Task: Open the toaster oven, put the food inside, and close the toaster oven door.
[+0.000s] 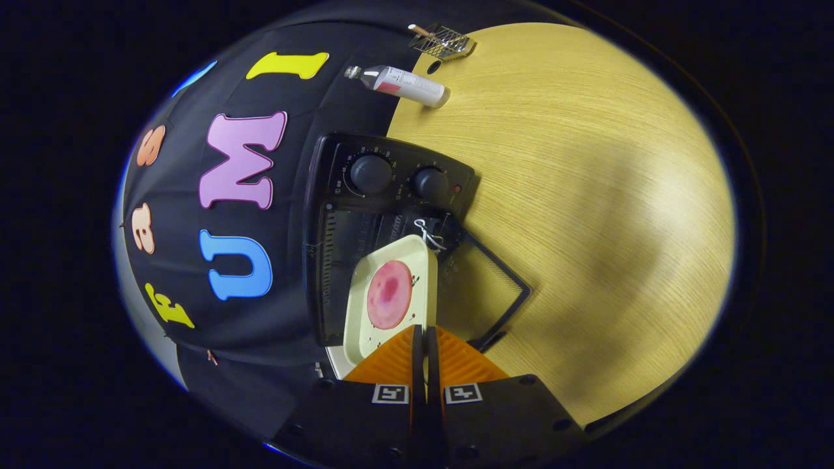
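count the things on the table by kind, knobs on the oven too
toaster oven: 1, door open
knobs: 2
tray: 1, with a pink slice on it, just ahead of the gripper, whose fingers are pressed together on its near edge
bottle: 1, lying down
wire rack: 1
total: 7, counting the slice

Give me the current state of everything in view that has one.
Toaster oven: door open.
Oven door: swung fully down, lying on the table.
Tray: held at its near edge, far end at the oven mouth.
Pink food slice: lying on the tray.
Claw: shut on the tray.
Bottle: lying on its side.
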Demonstrator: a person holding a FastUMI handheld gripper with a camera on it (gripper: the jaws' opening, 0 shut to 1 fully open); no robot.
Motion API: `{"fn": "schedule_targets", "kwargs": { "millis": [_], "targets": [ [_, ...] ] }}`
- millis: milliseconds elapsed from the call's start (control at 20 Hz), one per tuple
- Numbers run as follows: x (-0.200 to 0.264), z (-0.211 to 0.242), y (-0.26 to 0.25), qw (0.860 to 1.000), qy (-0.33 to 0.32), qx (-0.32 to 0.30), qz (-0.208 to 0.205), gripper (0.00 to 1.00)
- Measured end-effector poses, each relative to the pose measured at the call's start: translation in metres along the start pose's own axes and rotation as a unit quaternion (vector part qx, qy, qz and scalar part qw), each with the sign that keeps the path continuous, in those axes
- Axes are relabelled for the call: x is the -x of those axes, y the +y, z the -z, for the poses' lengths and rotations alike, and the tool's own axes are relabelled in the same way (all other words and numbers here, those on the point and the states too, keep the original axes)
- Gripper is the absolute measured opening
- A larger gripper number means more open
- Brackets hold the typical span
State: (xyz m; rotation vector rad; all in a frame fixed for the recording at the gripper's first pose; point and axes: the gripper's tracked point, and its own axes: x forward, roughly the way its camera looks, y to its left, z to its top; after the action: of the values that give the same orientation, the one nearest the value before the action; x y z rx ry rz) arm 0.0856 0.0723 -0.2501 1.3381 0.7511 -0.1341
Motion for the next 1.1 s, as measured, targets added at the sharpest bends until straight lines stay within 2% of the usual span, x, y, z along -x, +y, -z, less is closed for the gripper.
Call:
{"fn": "schedule_targets", "kwargs": {
  "millis": [400,550,750,900,1000,1050,1100],
  "targets": [
    [-0.065,-0.01,0.025,0.999,-0.033,0.0,-0.018,0.06],
    [-0.083,-0.013,0.032,0.998,-0.051,0.021,-0.024,0.06],
    [-0.096,-0.02,0.03,0.997,-0.072,0.032,-0.008,0.06],
    [-0.094,-0.023,0.03,0.993,-0.092,0.07,0.005,0.06],
    [-0.093,-0.02,0.034,0.993,-0.093,0.078,-0.004,0.13],
    [-0.09,-0.019,0.033,0.993,-0.091,0.081,-0.004,0.21],
    [-0.088,-0.016,0.034,0.992,-0.09,0.087,-0.005,0.22]
  ]
}}
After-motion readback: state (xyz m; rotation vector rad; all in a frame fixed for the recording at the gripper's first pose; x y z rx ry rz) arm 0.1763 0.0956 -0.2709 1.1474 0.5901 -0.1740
